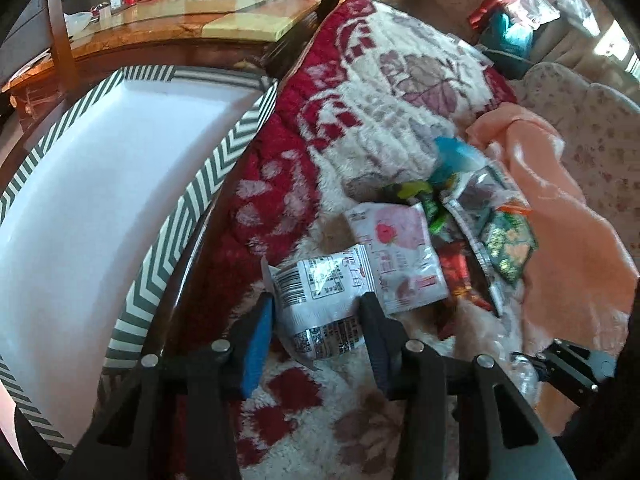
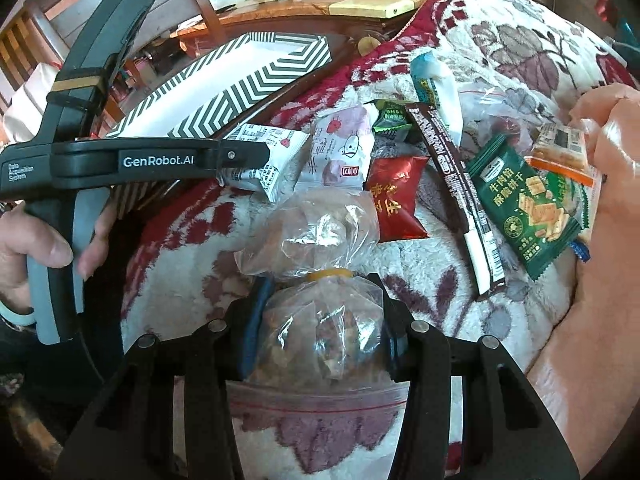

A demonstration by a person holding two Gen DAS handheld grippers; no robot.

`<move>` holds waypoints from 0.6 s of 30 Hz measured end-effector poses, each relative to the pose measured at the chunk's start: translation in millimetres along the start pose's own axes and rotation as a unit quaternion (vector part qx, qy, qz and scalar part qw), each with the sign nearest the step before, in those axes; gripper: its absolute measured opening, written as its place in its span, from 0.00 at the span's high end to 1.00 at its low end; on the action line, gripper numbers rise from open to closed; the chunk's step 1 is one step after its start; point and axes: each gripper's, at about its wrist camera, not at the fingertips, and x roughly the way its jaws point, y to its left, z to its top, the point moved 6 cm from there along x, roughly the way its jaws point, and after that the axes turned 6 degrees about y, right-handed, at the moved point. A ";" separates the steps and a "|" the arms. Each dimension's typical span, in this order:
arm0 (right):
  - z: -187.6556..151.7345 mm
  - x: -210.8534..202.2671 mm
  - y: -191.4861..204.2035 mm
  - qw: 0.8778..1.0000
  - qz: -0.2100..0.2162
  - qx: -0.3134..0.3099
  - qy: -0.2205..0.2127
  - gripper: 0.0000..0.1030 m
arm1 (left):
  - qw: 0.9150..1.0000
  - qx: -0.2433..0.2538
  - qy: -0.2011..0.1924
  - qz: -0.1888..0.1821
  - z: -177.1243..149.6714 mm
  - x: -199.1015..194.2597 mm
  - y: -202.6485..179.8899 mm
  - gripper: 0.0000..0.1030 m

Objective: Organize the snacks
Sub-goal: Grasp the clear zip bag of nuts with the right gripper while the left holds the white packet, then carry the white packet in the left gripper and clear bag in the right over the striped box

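Fleece, cream with dark red and mauve flowers, forms the blanket (image 2: 400,280) on which everything is laid, and places are given here from the zigzag-edged white box (image 1: 80,200), the largest thing on it. A peach cloth (image 1: 560,240) is seen well to the right of the box, past the snack heap. The heap itself is spread on the blanket just right of the box. A clear bag of mixed nuts (image 2: 320,312), tied with a yellow band, lies nearer the camera than the box and is squeezed between the blue pads of the right tool (image 2: 320,328), which is clenched on it. A green cracker packet (image 2: 532,208) lies far right of the box, against the peach cloth, with an orange-edged clear packet (image 2: 560,148) touching it. A long dark brown bar (image 2: 456,184) is laid between the green packet and a red foil sachet (image 2: 398,200). A pink and white packet (image 1: 396,256) lies in the middle of the heap. A white barcode packet (image 1: 320,304), just beside the box's near right edge, is gripped between the fingers of the left tool (image 1: 320,340). A small dark green sachet (image 2: 392,120) is seen behind the pink packet.
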 end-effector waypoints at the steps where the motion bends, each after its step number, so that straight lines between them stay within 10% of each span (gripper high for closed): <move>1: -0.5 -1.2 0.5 1.000 -0.001 0.000 -0.002 0.55 | 1.000 0.000 -0.003 -0.001 0.5 -3.6 -0.2 0.55; 18: 40.7 -11.3 26.9 0.999 -0.006 -0.030 -0.023 0.56 | 0.998 -0.013 -0.050 0.044 15.5 -53.6 40.6 0.55</move>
